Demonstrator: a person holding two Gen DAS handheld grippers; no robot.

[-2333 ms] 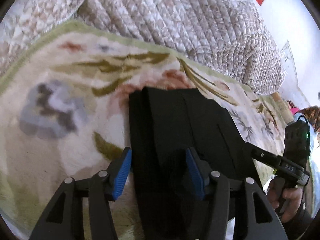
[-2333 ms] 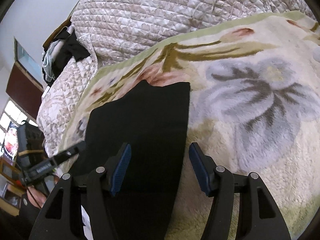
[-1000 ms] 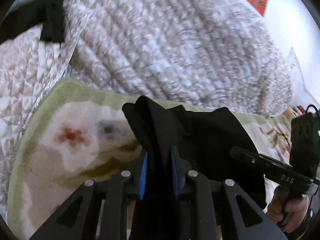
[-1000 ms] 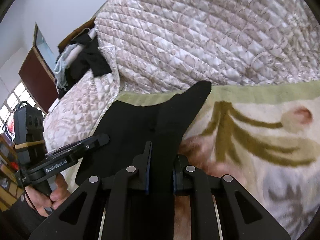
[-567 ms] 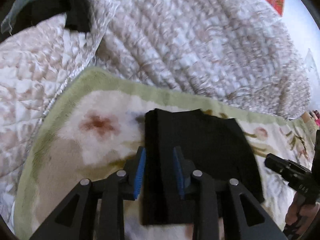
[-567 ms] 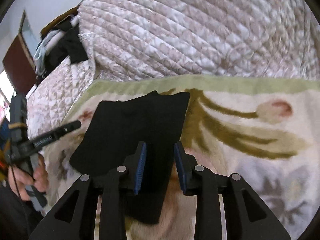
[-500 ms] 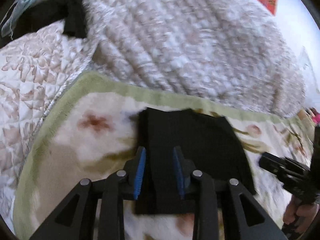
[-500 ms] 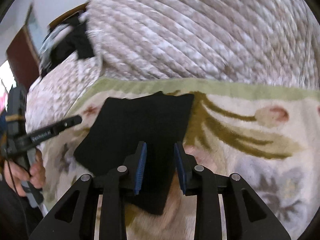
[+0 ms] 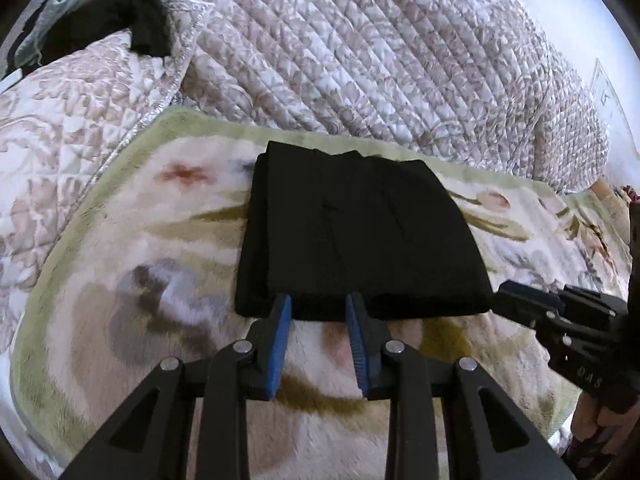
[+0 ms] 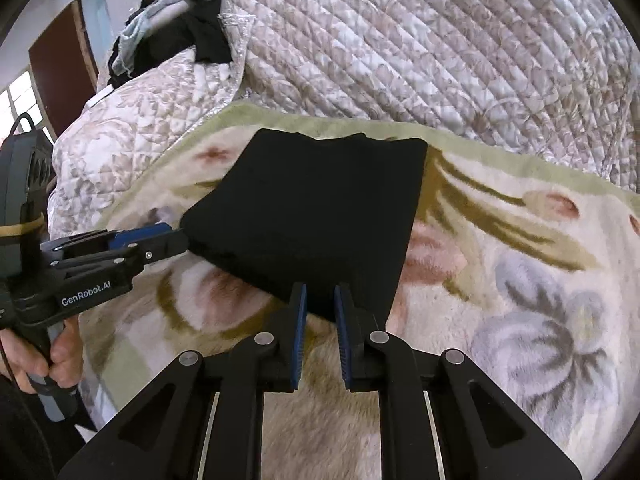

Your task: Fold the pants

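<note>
Two grippers sit at the near edge of the folded black pants [image 9: 360, 236], flat on the floral blanket [image 9: 132, 280]. Left gripper [image 9: 319, 308] slightly open, empty; right gripper [image 10: 320, 296] closing w/ nothing between pads.

Domestic bedroom. Evidence: a bed covered by a quilted floral bedspread [image 9: 380, 60], a plush flowered blanket [image 9: 120, 280] laid over it, loose clothing heaped [image 10: 168, 24] at the far end, a dark wooden door [image 10: 60, 76] and window beyond.
</note>
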